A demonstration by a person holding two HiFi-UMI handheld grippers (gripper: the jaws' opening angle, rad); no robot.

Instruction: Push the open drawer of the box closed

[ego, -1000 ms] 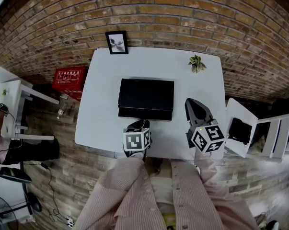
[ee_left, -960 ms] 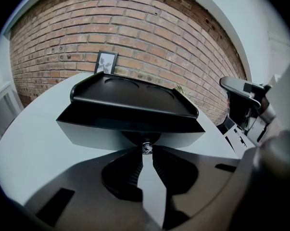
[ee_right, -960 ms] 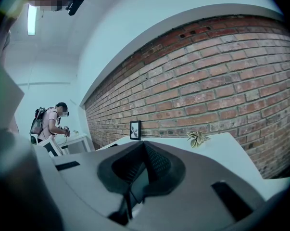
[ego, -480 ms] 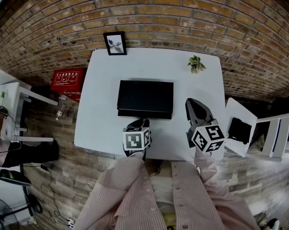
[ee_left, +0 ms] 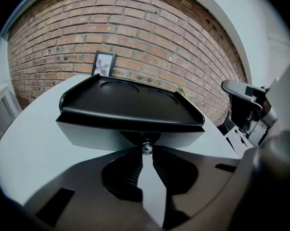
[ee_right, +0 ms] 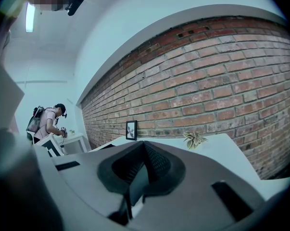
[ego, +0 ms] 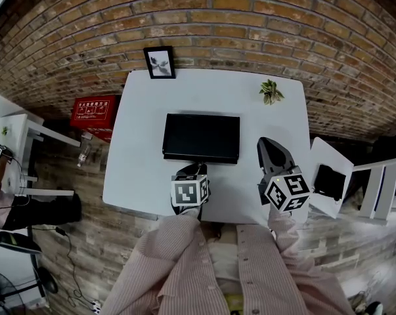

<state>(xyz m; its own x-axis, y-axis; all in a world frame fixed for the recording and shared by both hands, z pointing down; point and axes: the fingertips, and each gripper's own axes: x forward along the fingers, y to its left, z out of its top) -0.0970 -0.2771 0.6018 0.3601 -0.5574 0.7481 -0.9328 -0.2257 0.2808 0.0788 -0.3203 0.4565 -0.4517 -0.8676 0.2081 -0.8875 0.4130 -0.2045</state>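
A flat black box (ego: 201,136) lies in the middle of the white table (ego: 142,117). Its drawer front (ee_left: 111,134) faces me and shows as a thin strip under the box's tray-like top (ee_left: 130,100). A small metal knob (ee_left: 145,148) sits in the middle of that front. My left gripper (ego: 199,167) is right at the front, its fingertips shut on the knob. My right gripper (ego: 268,143) hovers over the table's right side, away from the box, pointing at the brick wall; its jaws meet at the tips with nothing between them (ee_right: 145,144).
A framed picture (ego: 159,62) leans on the brick wall at the table's back left. A small plant (ego: 271,90) stands at the back right. A red box (ego: 92,108) sits on the floor to the left, and white furniture (ego: 332,176) stands to the right.
The drawer front's visible strip has narrowed as the drawer slid into the box. My left gripper stayed at the knob and followed it forward. The right gripper barely moved.
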